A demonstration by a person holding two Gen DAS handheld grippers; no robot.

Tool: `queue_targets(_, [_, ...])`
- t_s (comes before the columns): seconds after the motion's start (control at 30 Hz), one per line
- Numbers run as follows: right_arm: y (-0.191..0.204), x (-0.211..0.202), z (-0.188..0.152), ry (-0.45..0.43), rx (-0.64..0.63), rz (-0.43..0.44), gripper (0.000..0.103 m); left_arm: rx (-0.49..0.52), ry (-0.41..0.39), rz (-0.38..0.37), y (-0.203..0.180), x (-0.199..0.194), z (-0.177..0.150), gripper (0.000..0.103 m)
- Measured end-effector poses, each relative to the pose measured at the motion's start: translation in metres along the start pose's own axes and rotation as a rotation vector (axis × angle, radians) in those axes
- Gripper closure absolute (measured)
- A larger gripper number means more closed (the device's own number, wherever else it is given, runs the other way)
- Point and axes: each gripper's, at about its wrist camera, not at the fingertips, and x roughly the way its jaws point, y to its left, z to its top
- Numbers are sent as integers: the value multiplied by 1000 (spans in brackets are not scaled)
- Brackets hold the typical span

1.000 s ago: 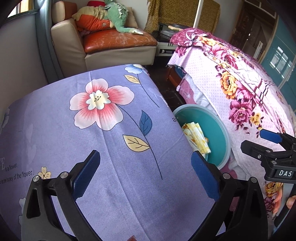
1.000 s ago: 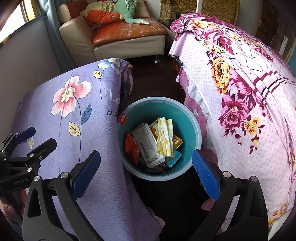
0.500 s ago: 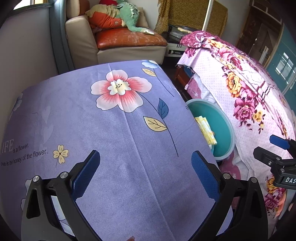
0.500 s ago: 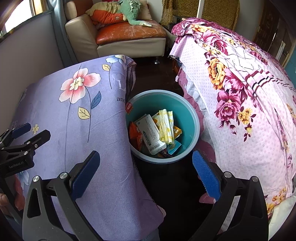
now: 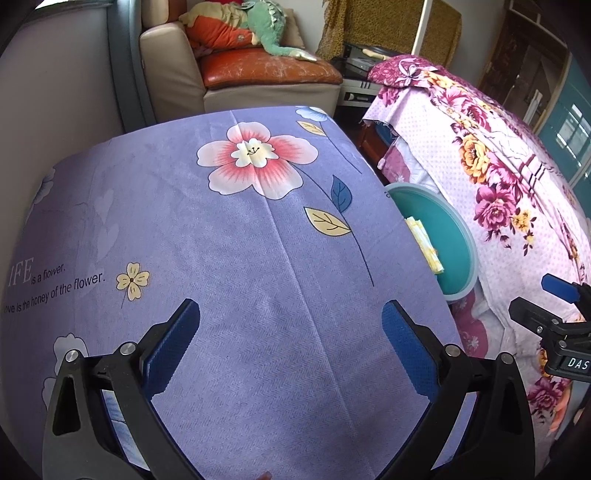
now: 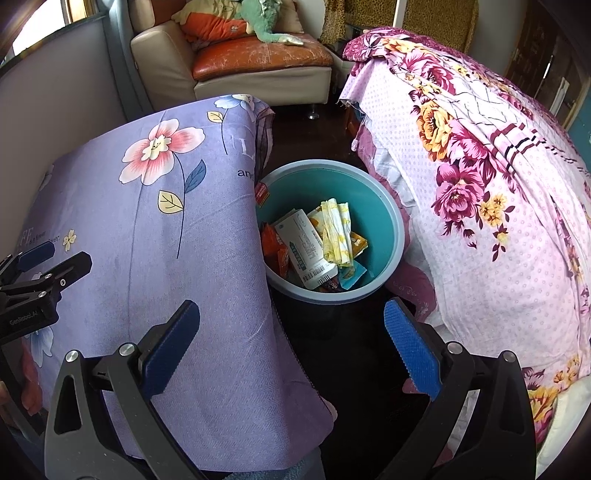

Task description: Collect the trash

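The crumpled plastic wrappers and paper packets (image 6: 317, 243) lay in the round teal plastic bin (image 6: 391, 225) beside the purple flowered cloth's (image 5: 240, 258) right edge. Light, crinkly and slippery, they probably needed pinching at an edge. Left gripper (image 5: 291, 347) and right gripper (image 6: 291, 347) gaped wide, empty.

A beige leather armchair (image 6: 177, 59) with a worn orange seat cushion stands at the back by a grey wall (image 5: 55, 81). A green plush toy (image 5: 266, 26) lies on it. The floor (image 6: 306, 136) is dark. A leopard-pattern curtain (image 5: 388, 26) hangs behind, and daylight enters from the upper left.
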Motion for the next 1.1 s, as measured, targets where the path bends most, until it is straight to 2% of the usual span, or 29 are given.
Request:
queue_targets(0.73, [0, 18, -1, 16, 10, 8, 7, -9, 41, 19, 5, 20, -5, 4])
queue_targets(1.1, [-1, 20, 0, 18, 13, 9, 7, -11, 19, 16, 4, 22, -4, 4])
